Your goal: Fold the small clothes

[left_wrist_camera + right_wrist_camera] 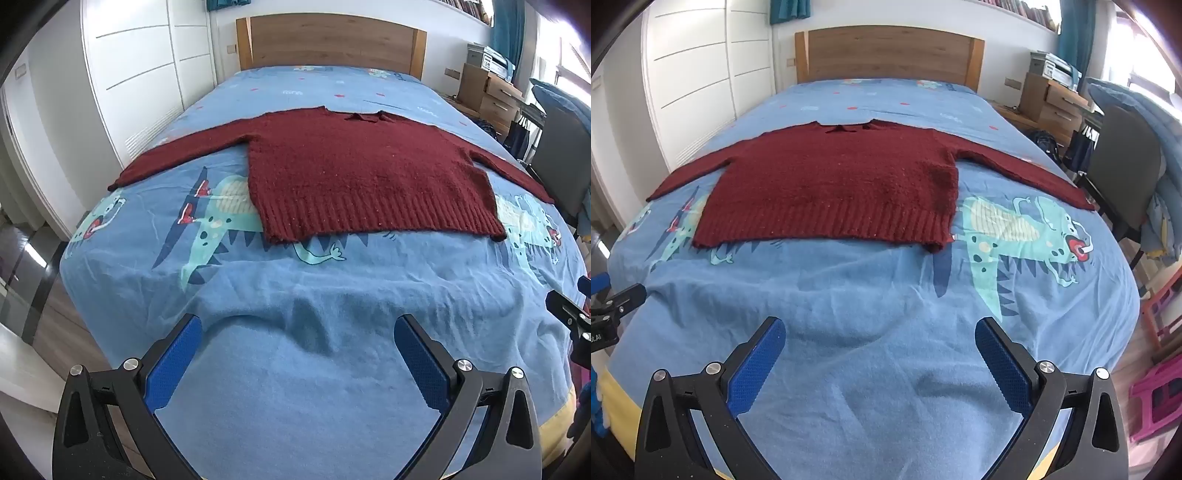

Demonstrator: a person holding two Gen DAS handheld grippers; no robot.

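A dark red knit sweater point(354, 170) point(834, 184) lies flat across the middle of the bed, both sleeves spread out sideways, ribbed hem towards me and collar towards the headboard. My left gripper point(298, 328) hovers open above the bare blue sheet near the foot of the bed, well short of the hem. My right gripper point(880, 330) is open too, over the same near stretch of sheet, with nothing between its blue pads. Each gripper shows at the edge of the other's view.
The bed point(280, 369) wears a blue sheet printed with green dinosaurs and has a wooden headboard point(330, 38). White wardrobe doors point(140, 74) stand to the left. A dark chair point(1123, 177), wooden drawers point(1052, 99) and a pink stool point(1156, 398) crowd the right side.
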